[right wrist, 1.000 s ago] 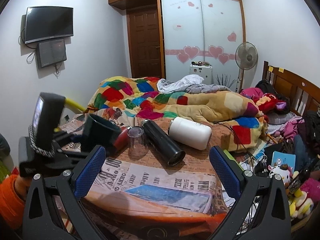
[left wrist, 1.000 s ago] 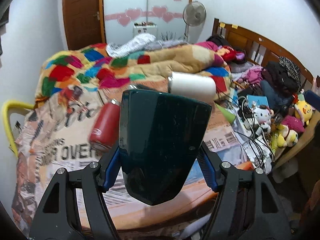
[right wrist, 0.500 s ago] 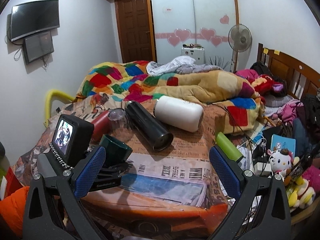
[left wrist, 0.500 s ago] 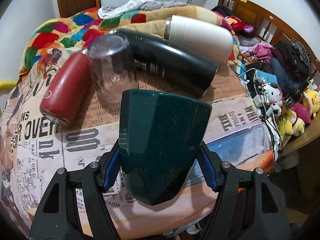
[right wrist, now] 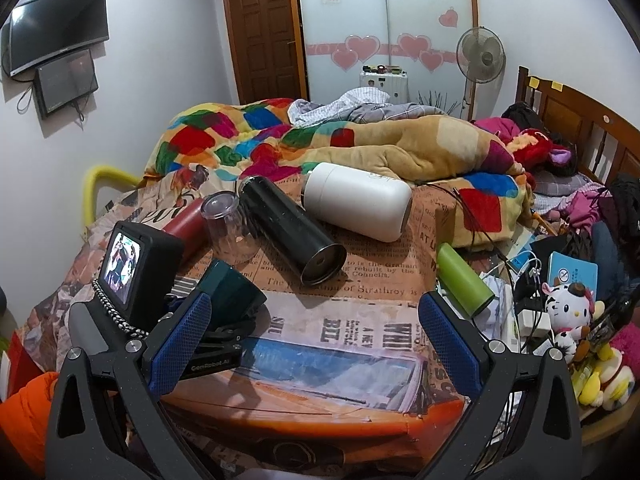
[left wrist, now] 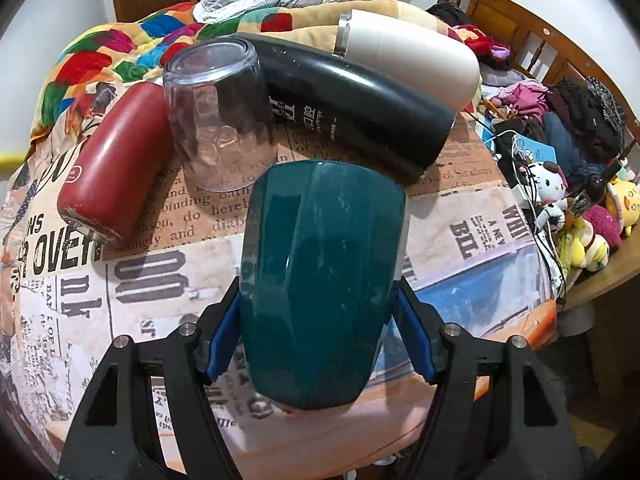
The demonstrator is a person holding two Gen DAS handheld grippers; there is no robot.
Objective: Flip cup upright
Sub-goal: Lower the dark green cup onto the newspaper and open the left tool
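The teal cup (left wrist: 320, 276), clamped in the left gripper (left wrist: 320, 336), has tipped lower toward the counter (left wrist: 460, 248); next it needs setting down upright. The right gripper (right wrist: 316, 344) hangs wide, holding nothing.

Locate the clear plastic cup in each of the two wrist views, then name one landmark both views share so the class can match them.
Left wrist view: the clear plastic cup stands mouth-down, upper left of centre, between the red bottle and the black flask.
Right wrist view: the cup sits left of centre, again just left of the black flask.
Shared landmark: the white bottle lying behind the flask.
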